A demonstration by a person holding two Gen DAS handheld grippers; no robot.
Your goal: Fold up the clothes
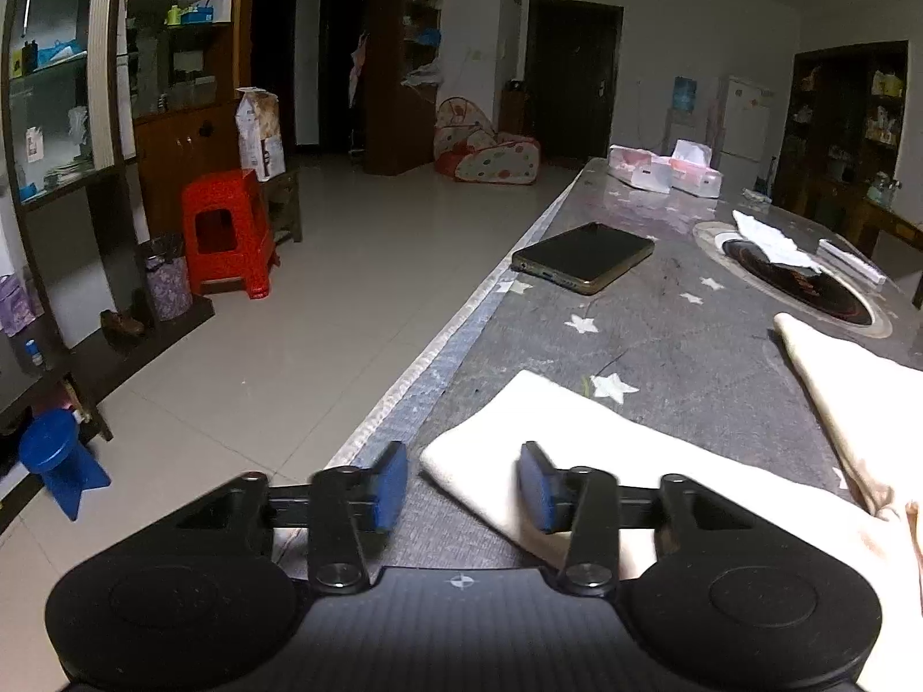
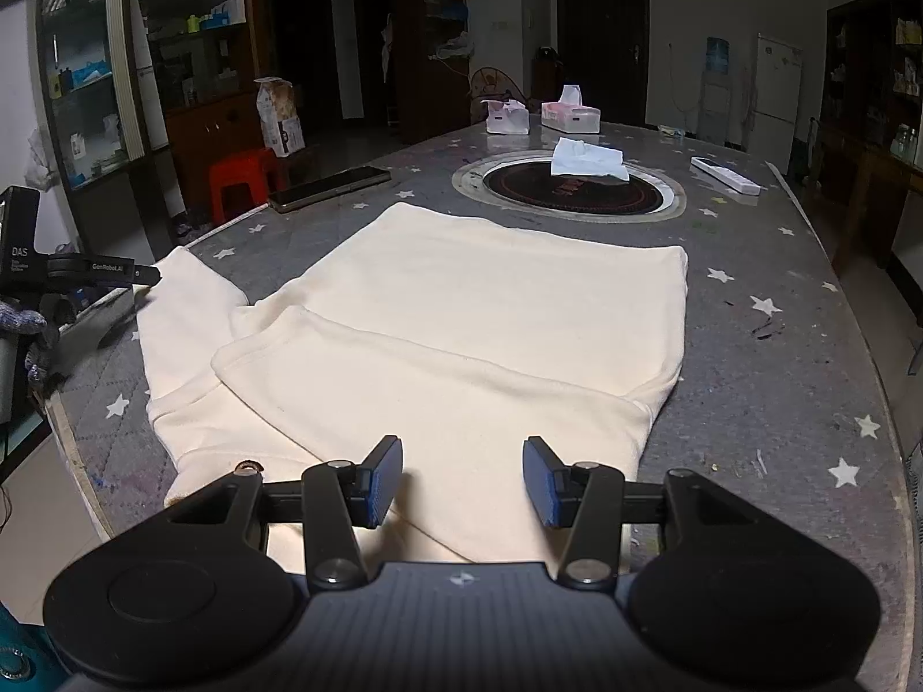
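While the cream sweatshirt [image 2: 461,334] lies flat on the grey quilted, star-printed table [image 2: 767,380], its soft fleecy body is folded into a rough rectangle, with one sleeve [image 1: 577,438] stretched toward the table's left edge. Both black grippers stand wide, gripping nothing: the left gripper [image 1: 461,487] hovers over the sleeve cuff, the right gripper [image 2: 461,481] over the near hem. Beyond lie a glossy phone [image 1: 582,256] and a round dark hob [image 2: 571,187].
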